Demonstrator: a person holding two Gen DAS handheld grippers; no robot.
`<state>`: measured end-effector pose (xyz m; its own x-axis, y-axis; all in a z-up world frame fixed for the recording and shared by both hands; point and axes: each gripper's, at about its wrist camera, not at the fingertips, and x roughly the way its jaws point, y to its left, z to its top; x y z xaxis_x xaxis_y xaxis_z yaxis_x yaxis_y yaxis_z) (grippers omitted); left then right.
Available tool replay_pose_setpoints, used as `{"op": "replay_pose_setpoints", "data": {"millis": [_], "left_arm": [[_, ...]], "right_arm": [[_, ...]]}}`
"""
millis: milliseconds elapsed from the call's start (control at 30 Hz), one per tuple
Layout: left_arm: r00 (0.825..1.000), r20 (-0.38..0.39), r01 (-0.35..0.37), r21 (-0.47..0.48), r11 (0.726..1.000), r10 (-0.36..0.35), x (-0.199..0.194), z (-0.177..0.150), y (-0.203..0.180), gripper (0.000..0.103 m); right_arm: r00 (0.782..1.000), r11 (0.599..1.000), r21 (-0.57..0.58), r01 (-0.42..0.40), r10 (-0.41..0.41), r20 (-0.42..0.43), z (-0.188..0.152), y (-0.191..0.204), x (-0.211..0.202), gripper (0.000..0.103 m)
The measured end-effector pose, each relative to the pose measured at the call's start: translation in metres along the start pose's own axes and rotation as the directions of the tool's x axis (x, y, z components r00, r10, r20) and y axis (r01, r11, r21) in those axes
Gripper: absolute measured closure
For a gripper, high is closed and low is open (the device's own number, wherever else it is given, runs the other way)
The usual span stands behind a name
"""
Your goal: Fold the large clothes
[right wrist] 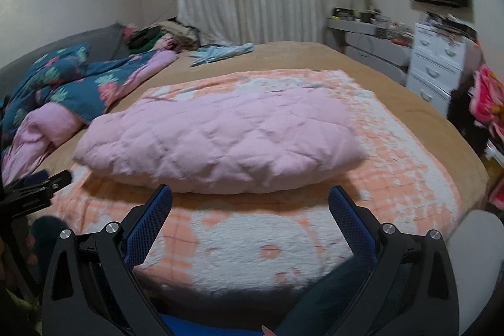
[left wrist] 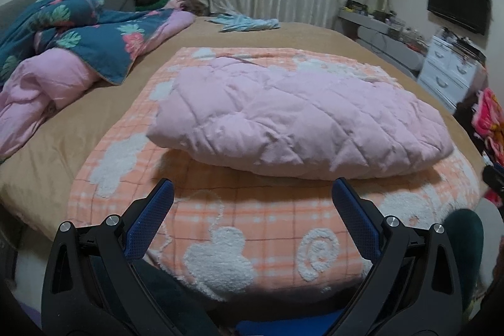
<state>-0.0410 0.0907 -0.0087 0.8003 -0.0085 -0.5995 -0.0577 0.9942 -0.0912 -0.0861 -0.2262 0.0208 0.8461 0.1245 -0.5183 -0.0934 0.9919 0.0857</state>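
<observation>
Both grippers, left (left wrist: 252, 194) and right (right wrist: 250, 199), hang wide and empty over the near edge of the orange blanket (left wrist: 267, 229). Just beyond, the pink quilted garment (left wrist: 293, 118) lies on it as a puffy folded bundle. Judged: one fold done, hands between grasps. Next move likely needs both near corners pinched together. Farther left, a floral duvet (left wrist: 78, 30) lies heaped on the tan bed (left wrist: 104, 103).

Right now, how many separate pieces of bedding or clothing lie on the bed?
4, maybe more hidden in the far pile: pink quilted garment folded atop the orange checked blanket, floral duvet bunched on the left, light blue garment at the far edge.
</observation>
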Motion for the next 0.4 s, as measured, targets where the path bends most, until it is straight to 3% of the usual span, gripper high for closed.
{"op": "replay_pose_setpoints", "data": {"millis": [67,167,233,300,333,400], "left_arm": [[1.000,-0.015,-0.008,-0.030,1.000,0.008,0.009,0.004,0.012,0.009],[0.995,-0.046,-0.092,-0.087,0.992,0.088,0.035,0.021,0.049,0.009],[0.984,-0.074,-0.174,-0.146,0.974,0.164,0.058,0.038,0.093,0.009],[0.967,-0.096,-0.251,-0.196,0.948,0.236,0.077,0.052,0.133,0.009],[0.951,-0.107,-0.307,-0.217,0.927,0.290,0.086,0.059,0.155,0.009],[0.909,-0.135,-0.416,-0.255,0.873,0.394,0.110,0.075,0.208,0.009]], "right_arm": [[0.999,0.998,0.059,0.037,-0.037,0.000,0.001,-0.026,0.001,0.004],[0.987,0.970,0.182,0.159,-0.161,-0.008,0.002,-0.095,0.006,0.004],[0.950,0.910,0.276,0.309,-0.310,-0.044,-0.003,-0.163,0.012,0.004],[0.888,0.824,0.333,0.457,-0.447,-0.113,-0.015,-0.228,0.018,0.004],[0.837,0.756,0.363,0.544,-0.519,-0.174,-0.025,-0.273,0.022,0.004],[0.761,0.660,0.382,0.647,-0.589,-0.270,-0.043,-0.337,0.030,0.004]]}}
